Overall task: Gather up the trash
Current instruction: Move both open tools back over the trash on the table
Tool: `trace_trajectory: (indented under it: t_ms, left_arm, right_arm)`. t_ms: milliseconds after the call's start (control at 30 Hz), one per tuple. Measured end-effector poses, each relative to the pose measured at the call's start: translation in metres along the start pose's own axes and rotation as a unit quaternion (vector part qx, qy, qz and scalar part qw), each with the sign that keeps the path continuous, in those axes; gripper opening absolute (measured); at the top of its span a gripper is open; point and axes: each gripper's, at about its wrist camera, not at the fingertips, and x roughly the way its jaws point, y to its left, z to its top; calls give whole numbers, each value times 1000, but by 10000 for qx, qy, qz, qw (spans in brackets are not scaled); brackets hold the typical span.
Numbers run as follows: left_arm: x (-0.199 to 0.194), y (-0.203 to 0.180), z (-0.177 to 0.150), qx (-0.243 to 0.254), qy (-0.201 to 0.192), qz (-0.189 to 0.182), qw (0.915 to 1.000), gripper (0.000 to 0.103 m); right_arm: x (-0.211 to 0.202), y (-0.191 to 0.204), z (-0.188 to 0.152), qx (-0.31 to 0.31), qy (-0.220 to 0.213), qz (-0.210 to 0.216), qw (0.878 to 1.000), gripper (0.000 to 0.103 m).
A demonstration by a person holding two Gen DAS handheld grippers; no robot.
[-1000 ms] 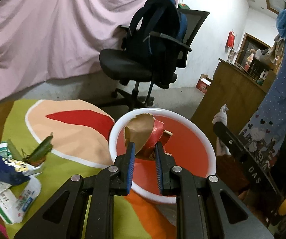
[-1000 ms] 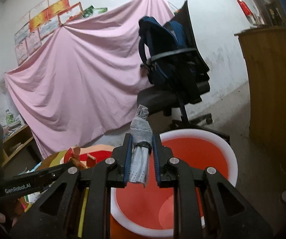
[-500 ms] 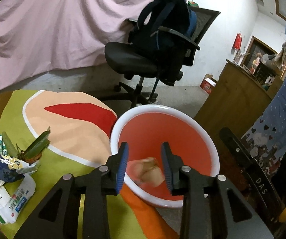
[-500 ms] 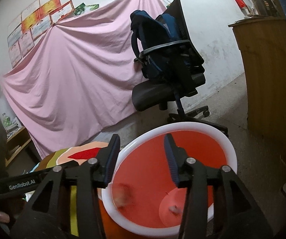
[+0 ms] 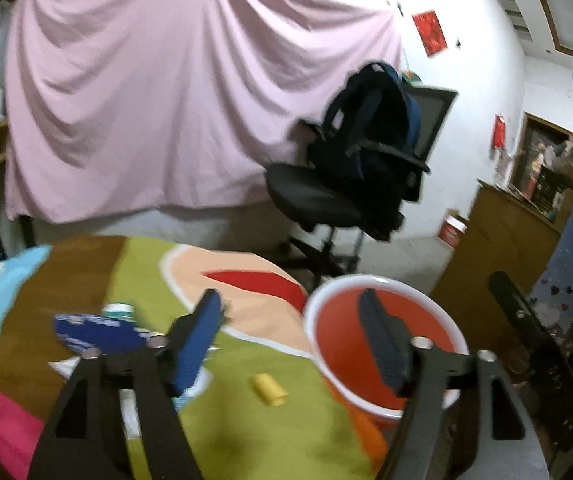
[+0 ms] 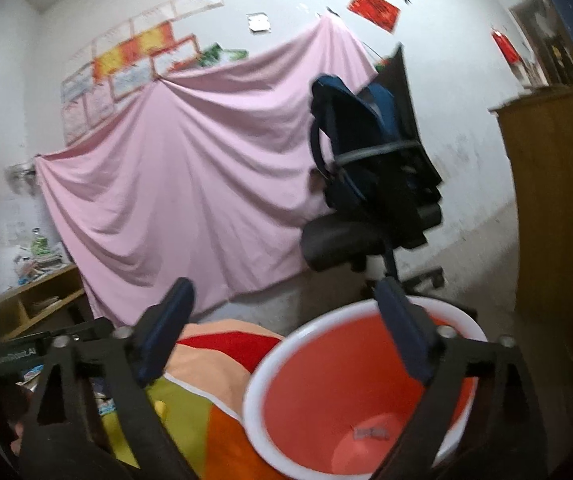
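A small yellow cylinder-shaped scrap point(image 5: 269, 389) lies on the multicoloured tablecloth point(image 5: 246, 432) at lower centre of the left wrist view, below and between the spread fingers of the left gripper point(image 5: 292, 344), whose jaws have just been opening with nothing between them. Right of it stands the round red plastic basin with a white rim point(image 5: 382, 340). A blue wrapper point(image 5: 94, 334), blurred, sits at left. In the right wrist view the right gripper point(image 6: 290, 336), also just opened and empty, hangs above the basin, where a small grey scrap point(image 6: 370, 433) lies at the bottom.

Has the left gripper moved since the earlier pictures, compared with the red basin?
Yes. The left gripper, its jaws just opened and empty, has swung left: the red basin, earlier centred between its fingers, now sits toward the right finger.
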Motion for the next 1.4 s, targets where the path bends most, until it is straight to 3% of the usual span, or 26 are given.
trace_trajectory:
  t_ms: [200,400,667,900,1100,1400]
  left_arm:
    - [-45,32,-12,-132,-558,503,9971,100]
    - [-84,59,-35,-189,-959,1045,9897,101]
    - [-115,92,-61,-298,-1048,1391,9843,101]
    - [-121,105,-71,-397,-911,1441,9846,101]
    - [-111,109,-66,-390,-616,1418,9872,101]
    - [-81,107,-64,-242,39,1343,9906,101]
  right_arm:
    - [-14,29,1,-258,-399,397,9981,103]
    - [-26,61,-5,-557,-650,774,9933,103]
    - [-37,100,-18,-1017,-683,1250,9846,103]
    - [-29,130,-39,-1589,-302,1426,9765,103]
    - [-12,142,-53,-1975,151,1237,9723,103]
    - [37,118,-66,-1508,1347,1071,9735,103]
